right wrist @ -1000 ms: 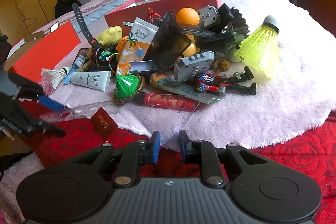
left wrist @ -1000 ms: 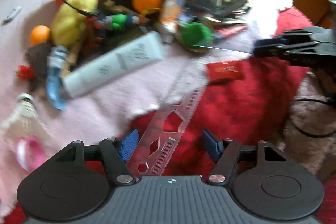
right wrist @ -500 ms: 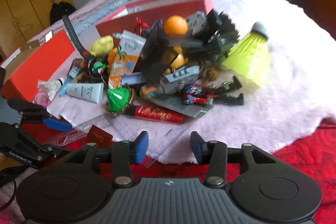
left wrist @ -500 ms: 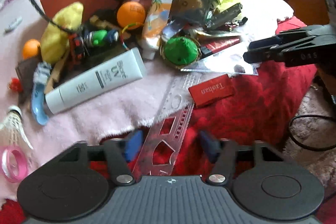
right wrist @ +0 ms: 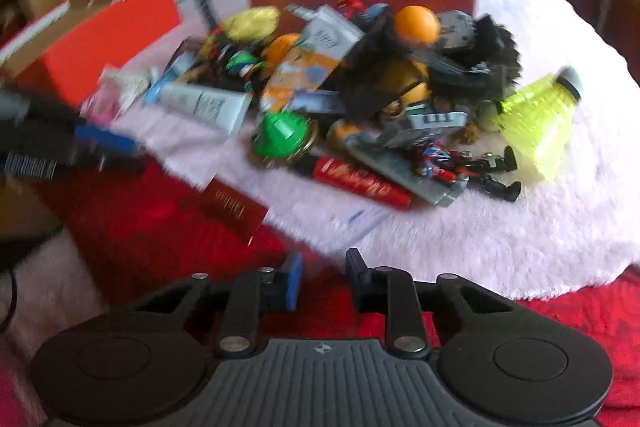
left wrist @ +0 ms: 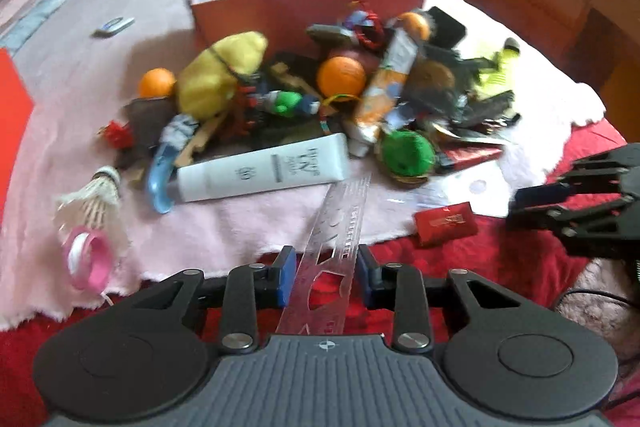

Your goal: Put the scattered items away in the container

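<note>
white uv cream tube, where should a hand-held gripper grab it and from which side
Grip the white tube across its round mid-body, coming from above. It lies flat on the pink blanket, long axis left-right, cap end beside the blue piece. Its near side is bare; its far side touches the pile, so close front-to-back carefully.

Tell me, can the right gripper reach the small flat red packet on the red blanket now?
Probably yes: the right gripper is open, and the red packet lies uncovered just ahead-left.

Right wrist view smeared, red packet (right wrist: 234, 209) lettering perhaps unreadable, ruler (left wrist: 332, 255) base hidden.
</note>
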Motion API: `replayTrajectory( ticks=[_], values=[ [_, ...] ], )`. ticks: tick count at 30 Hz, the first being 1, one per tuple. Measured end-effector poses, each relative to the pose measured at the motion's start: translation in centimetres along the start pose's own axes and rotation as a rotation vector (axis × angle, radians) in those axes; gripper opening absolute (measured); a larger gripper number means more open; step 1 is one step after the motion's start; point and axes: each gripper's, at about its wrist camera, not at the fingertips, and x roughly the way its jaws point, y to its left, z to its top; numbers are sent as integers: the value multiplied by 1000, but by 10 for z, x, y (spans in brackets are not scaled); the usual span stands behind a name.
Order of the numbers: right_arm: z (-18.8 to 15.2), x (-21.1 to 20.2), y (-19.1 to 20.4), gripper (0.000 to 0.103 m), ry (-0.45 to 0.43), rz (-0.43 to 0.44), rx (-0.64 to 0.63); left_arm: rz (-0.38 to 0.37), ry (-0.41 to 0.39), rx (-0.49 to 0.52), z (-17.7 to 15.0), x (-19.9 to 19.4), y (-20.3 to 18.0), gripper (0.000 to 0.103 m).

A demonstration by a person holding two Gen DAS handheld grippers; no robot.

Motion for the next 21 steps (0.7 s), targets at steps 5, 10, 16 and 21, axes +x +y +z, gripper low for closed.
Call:
replayTrajectory(
  ticks=[5, 10, 16, 21],
  values=[
    [9, -8, 14, 47, -50, -49, -168, 22, 38, -19, -6, 19, 2, 30],
    [23, 12, 18, 55, 7, 12, -281, 24, 33, -46, -10, 26, 5, 34],
    [31, 33, 25, 69, 20, 16, -388, 8, 29, -44, -11, 28, 4, 37],
    [29, 43, 6, 66, 0, 92, -265, 17, 30, 3, -13, 26, -5, 36]
  ],
)
